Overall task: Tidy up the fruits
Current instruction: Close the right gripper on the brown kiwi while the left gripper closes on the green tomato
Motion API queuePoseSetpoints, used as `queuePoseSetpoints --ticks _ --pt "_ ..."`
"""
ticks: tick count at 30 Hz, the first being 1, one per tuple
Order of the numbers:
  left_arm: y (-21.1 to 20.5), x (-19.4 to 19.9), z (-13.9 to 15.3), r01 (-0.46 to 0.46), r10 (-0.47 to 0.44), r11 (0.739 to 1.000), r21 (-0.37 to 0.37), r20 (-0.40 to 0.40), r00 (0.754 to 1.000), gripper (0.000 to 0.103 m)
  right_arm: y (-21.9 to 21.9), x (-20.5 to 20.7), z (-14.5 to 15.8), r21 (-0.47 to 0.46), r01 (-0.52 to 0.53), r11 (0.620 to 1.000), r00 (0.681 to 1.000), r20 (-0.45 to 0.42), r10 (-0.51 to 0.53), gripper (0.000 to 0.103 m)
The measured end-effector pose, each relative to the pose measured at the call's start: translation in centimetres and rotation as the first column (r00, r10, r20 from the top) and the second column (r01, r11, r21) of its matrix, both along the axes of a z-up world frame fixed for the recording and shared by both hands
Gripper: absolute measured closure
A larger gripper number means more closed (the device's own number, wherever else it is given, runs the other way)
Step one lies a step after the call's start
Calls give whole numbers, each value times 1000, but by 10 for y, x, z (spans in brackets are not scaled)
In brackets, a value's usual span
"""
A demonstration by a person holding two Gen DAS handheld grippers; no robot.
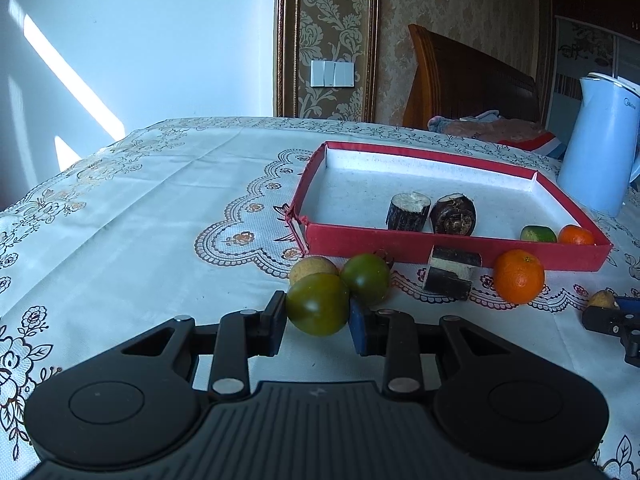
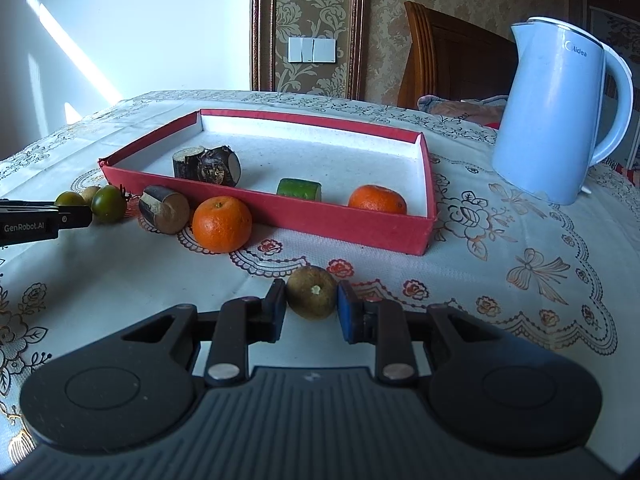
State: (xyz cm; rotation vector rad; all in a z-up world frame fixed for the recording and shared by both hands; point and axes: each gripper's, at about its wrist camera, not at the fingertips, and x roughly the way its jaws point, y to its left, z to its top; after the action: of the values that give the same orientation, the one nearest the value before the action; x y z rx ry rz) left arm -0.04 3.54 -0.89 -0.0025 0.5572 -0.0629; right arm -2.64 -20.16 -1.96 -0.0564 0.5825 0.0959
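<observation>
Both views look forward along a gripper, tilted downward across the worktop [image 1: 168, 200] toward the patterned wall behind it. The left wrist camera sits low and close behind the left gripper [image 1: 318, 312], with the red tray [image 1: 440, 246] ahead and to its right. The right wrist camera sits equally close behind the right gripper [image 2: 311, 298], with the same tray ahead and to its left. Both take in the tray, the loose orange [image 2: 222, 224] before it and the blue kettle [image 2: 560, 112]; each gripper shows at the edge of the other's view.
</observation>
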Motion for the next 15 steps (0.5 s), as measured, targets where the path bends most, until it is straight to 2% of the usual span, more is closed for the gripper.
queuePoseSetpoints --ticks 15 --pt "0 -4 2 -6 5 1000 2 25 1000 71 -1 -2 0 9 2 1000 1000 12 -2 78"
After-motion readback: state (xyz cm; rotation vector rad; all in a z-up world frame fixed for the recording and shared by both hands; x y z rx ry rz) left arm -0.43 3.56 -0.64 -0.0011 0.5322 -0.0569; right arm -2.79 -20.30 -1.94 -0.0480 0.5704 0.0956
